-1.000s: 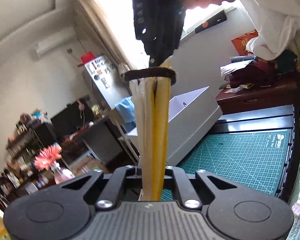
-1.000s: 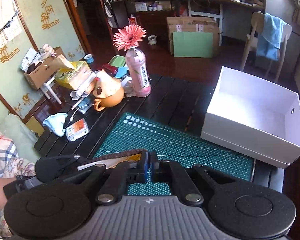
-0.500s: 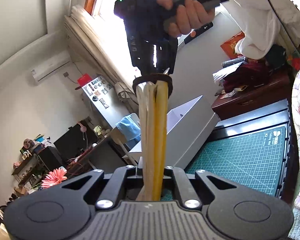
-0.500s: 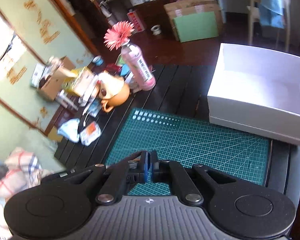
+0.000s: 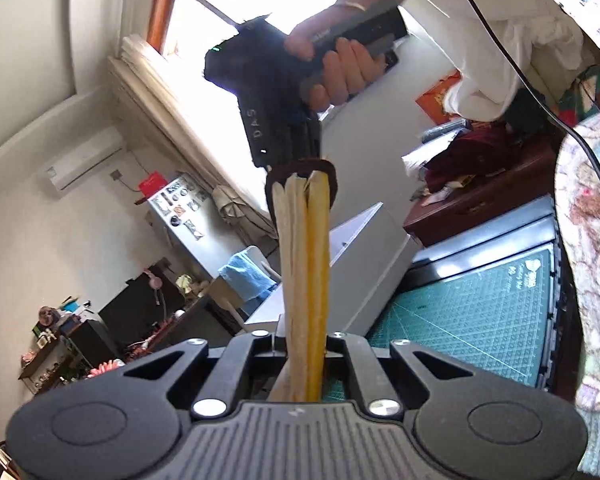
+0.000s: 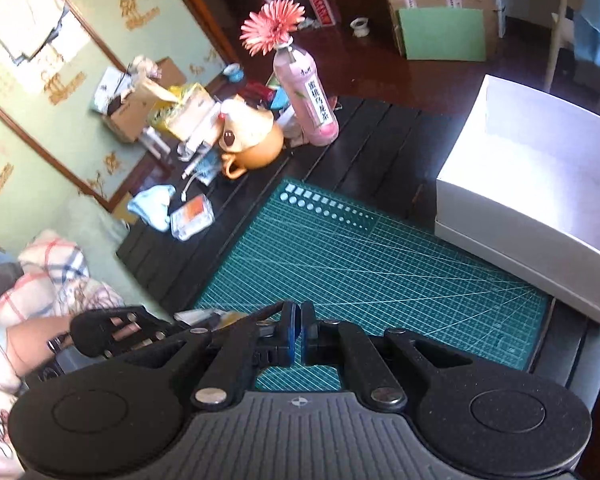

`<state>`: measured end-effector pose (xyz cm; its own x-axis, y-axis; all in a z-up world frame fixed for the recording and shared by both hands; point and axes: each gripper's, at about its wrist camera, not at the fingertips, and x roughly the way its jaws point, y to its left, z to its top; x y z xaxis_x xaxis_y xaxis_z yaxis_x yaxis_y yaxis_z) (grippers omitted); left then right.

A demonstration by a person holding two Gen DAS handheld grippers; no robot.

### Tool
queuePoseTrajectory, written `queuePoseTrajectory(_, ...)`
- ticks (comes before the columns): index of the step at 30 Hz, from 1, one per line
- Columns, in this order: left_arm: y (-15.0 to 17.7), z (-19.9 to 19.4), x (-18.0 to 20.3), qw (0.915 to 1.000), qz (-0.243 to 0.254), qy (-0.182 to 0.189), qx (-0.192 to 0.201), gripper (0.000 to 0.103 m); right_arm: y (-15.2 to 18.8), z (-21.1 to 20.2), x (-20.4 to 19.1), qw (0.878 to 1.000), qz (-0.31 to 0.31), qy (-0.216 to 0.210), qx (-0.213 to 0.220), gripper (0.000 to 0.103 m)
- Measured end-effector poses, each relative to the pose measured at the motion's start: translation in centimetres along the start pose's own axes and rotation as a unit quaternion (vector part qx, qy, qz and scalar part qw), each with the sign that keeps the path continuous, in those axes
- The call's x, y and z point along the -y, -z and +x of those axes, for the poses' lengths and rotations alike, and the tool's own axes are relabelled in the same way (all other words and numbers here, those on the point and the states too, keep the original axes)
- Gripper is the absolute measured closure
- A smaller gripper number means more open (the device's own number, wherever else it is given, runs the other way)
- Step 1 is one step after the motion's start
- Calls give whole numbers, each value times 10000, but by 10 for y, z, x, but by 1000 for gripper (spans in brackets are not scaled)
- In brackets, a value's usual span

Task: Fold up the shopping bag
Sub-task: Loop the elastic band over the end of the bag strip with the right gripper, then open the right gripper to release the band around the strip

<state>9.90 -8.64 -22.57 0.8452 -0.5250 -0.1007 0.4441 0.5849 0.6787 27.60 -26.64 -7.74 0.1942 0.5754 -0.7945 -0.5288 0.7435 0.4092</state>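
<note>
Item: shopping bag (image 5: 302,264), cream and yellow, collapsed into a narrow pleated strip, held in the air over the green cutting mat (image 5: 472,320).
Near end: clamped in the left gripper (image 5: 303,354).
Far end: ringed by a dark brown handle loop (image 5: 300,170), directly below the right gripper (image 5: 300,148); its jaws are closed, seemingly on the loop, though the contact is hidden.
Status, judged: lengthwise folding done; doubling the strip into a packet and setting it down, perhaps in the white box (image 6: 540,184), not yet done.
</note>
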Motion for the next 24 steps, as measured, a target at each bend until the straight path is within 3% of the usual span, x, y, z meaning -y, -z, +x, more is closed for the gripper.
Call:
queuePoseTrajectory(6, 1, -3, 6, 9999, 134, 40, 81, 98, -1, 15, 10, 9987, -62, -368, -355, 101)
queuePoseTrajectory(9, 1, -1, 0, 9999, -101, 47, 2, 97, 1, 20, 22, 9967, 230, -665, -411, 98)
queuePoseTrajectory(12, 0, 4, -20, 9967, -794, 58, -146, 97, 8, 23, 41, 9892, 918, -1123, -208, 93)
queuePoseTrajectory(13, -1, 6, -28, 9940, -1069, 73, -214, 96, 12, 23, 49, 9848, 1178, -1271, -80, 84)
queuePoseTrajectory(14, 0, 9, -36, 9904, -1348, 102, -299, 96, 19, 24, 59, 9768, 1554, -1467, 155, 74)
queuePoseTrajectory(17, 7, 19, -61, 9756, -2092, 117, -658, 96, 45, 29, 76, 9489, 2353, -1971, 732, 70)
queuePoseTrajectory(18, 11, 24, -68, 9688, -2340, 190, -795, 96, 51, 30, 77, 9449, 2457, -1968, 897, 70)
queuePoseTrajectory(21, 22, 34, -87, 9490, -2925, 336, -1128, 94, 81, 30, 65, 9378, 2678, -1368, 1733, 69)
queuePoseTrajectory(23, 31, 42, -98, 9292, -3377, 548, -1398, 93, 89, 24, 28, 9526, 1971, -376, 2287, 69)
queuePoseTrajectory(24, 34, 44, -101, 9240, -3481, 621, -1458, 93, 90, 23, 7, 9584, 1496, 70, 2430, 69)
